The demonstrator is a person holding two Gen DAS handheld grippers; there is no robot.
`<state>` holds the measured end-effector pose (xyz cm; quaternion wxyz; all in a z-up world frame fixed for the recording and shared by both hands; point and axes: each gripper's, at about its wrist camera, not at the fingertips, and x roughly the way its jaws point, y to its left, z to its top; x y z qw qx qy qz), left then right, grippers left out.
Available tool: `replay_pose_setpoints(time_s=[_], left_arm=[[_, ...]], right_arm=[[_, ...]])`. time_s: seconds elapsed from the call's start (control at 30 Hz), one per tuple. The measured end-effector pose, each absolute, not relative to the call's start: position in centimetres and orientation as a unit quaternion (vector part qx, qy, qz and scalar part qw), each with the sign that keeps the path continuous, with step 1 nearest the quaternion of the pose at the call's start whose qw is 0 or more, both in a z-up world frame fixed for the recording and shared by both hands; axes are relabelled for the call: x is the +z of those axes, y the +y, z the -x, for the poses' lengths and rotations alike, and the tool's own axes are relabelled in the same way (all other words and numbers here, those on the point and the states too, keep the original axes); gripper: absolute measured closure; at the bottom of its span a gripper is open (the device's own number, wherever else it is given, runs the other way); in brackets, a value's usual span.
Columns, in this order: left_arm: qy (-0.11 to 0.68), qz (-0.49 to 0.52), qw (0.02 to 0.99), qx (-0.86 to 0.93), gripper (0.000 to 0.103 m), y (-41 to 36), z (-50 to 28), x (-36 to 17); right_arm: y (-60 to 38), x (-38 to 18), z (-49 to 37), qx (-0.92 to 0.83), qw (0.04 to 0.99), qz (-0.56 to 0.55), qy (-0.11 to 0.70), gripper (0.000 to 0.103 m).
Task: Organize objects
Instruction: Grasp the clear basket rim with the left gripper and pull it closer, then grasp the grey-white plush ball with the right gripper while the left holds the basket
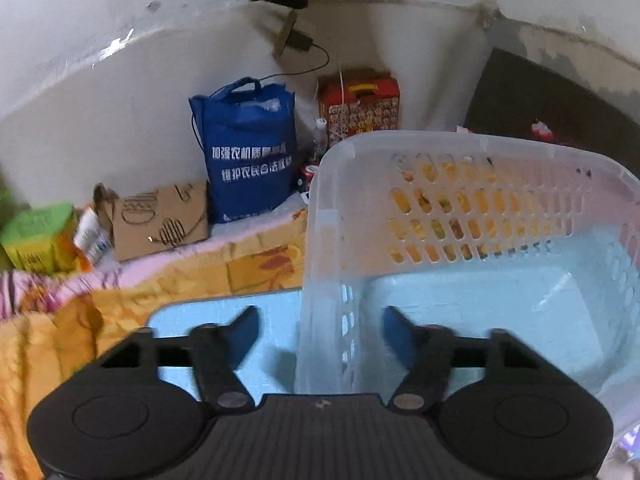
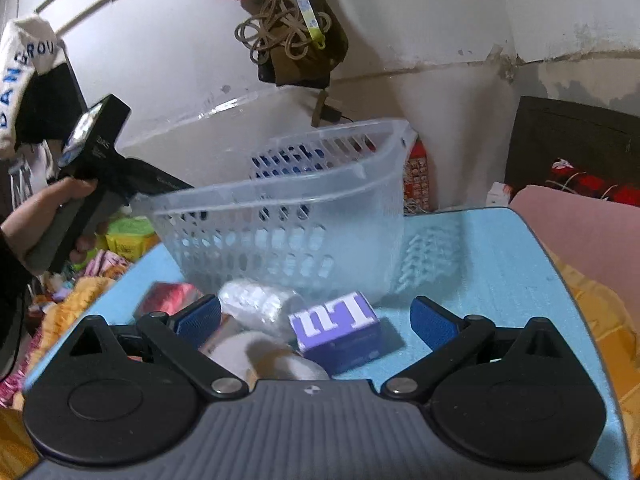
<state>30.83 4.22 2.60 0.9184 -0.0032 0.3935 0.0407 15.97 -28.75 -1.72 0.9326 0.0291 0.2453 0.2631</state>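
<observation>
A clear plastic basket (image 1: 460, 208) stands tilted on a light blue mat (image 1: 272, 336). My left gripper (image 1: 320, 328) is open, its fingers astride the basket's near wall, one inside and one outside. In the right wrist view the basket (image 2: 288, 208) is tipped up at its left side, where the left gripper (image 2: 132, 184) meets its rim. My right gripper (image 2: 316, 316) is open and empty above a purple box (image 2: 340, 328), a clear wrapped roll (image 2: 256, 304), a white object (image 2: 264, 360) and a red packet (image 2: 168, 296) on the mat.
A blue tote bag (image 1: 248, 156), a cardboard box (image 1: 160, 220), a green box (image 1: 36, 236) and a red carton (image 1: 360, 108) stand along the white wall. Orange patterned bedding (image 1: 120, 304) surrounds the mat. A dark headboard (image 2: 576, 144) and pink cloth (image 2: 580, 232) lie at right.
</observation>
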Motion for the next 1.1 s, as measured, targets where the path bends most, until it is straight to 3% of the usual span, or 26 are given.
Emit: replay_pose_setpoints(time_s=[0.07,0.27,0.73,0.83,0.87,1.1], left_arm=[[0.397,0.025,0.917,0.03,0.067,4.7,-30.6,2.4],[0.384,0.017,0.923,0.03,0.083,3.6,-29.4,2.2],[0.369,0.008,0.929,0.041,0.08,2.9,-28.6,2.4],[0.368,0.007,0.929,0.042,0.08,2.8,-28.5,2.5],[0.367,0.007,0.929,0.042,0.08,2.8,-28.5,2.4],[0.363,0.007,0.931,0.048,0.078,2.6,-28.4,2.6]], right_arm=[[-28.9,-1.9,-15.6,0.269,0.931,-0.027,0.246,0.0],[-28.5,-2.5,-13.6,0.29,0.926,-0.014,0.243,0.004],[-24.7,-4.5,-14.2,0.283,0.911,0.048,0.296,0.005],[-24.4,-4.8,-14.4,0.289,0.906,0.049,0.305,0.011],[-24.3,-4.8,-14.3,0.285,0.908,0.053,0.302,0.017],[-26.1,-4.3,-12.3,0.287,0.917,0.038,0.276,0.019]])
